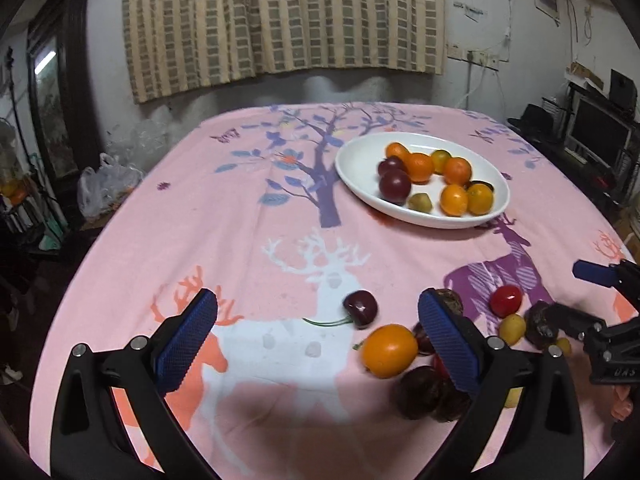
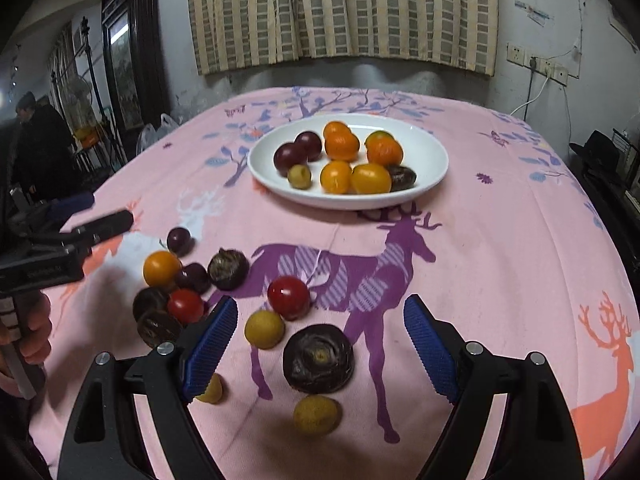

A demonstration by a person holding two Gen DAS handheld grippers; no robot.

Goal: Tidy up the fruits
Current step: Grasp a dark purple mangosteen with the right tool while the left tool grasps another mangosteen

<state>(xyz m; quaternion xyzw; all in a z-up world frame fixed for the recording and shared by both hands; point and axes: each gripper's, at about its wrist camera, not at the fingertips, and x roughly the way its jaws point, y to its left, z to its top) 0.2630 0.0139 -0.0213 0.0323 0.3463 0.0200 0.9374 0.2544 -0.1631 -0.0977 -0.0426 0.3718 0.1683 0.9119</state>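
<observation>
While both the left gripper [image 1: 318,336] and right gripper [image 2: 320,344] are held wide open and empty, loose fruits [image 2: 318,358] are seen scattered on a pink deer-print tablecloth [image 2: 500,240]; the oval white plate [image 2: 434,152] (long axis running sideways) sits beyond, below striped curtains [image 2: 344,12].

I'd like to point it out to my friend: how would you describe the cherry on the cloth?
Find the white deer printed on the pink tablecloth, nearer than the white plate. The cherry lies on that deer, beside a loose orange fruit. It is the only dark, glossy fruit trailing a thin green stem.
</observation>
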